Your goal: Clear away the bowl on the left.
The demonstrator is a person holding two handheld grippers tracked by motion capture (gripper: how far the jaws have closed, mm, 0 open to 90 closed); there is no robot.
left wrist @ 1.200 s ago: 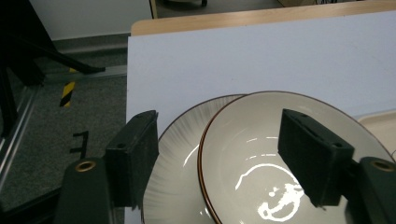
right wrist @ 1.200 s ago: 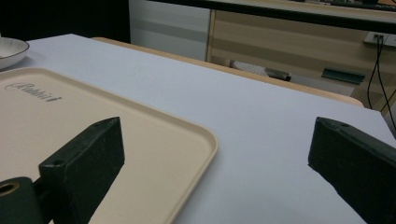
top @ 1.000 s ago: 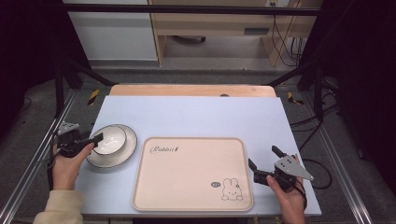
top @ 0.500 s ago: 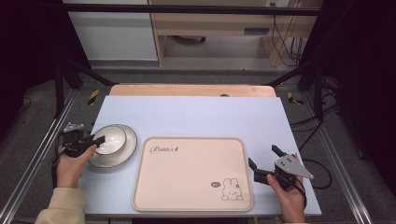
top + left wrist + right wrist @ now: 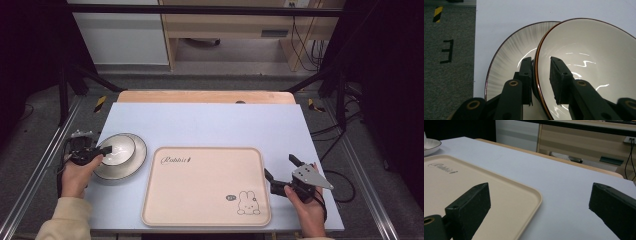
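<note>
- Glazed white with a thin brown rim, the bowl (image 5: 586, 62) sits in the streaked grey plate (image 5: 506, 60) at the left of the pale blue table (image 5: 210, 120), just beside the cream tray (image 5: 205, 185).
- Your left gripper (image 5: 541, 75) straddles the bowl's near rim: one jaw outside the wall, one inside. The jaws have just been closing, with that rim between them. The outer pad is against the wall, while the inner one stands a sliver off, so I'd call this the pinch nearly made, not yet a firm clamp.
- From above, your left gripper (image 5: 95, 151) meets the bowl (image 5: 117, 148) at its left edge.
- Your right gripper (image 5: 282, 172) hangs with jaws wide apart and nothing in them, by the tray's right edge.
- Step in hand, as I read it: taking hold of the bowl to lift it off the plate.
- Next move calls for finishing the squeeze, then a straight, level lift so the plate stays put.
</note>
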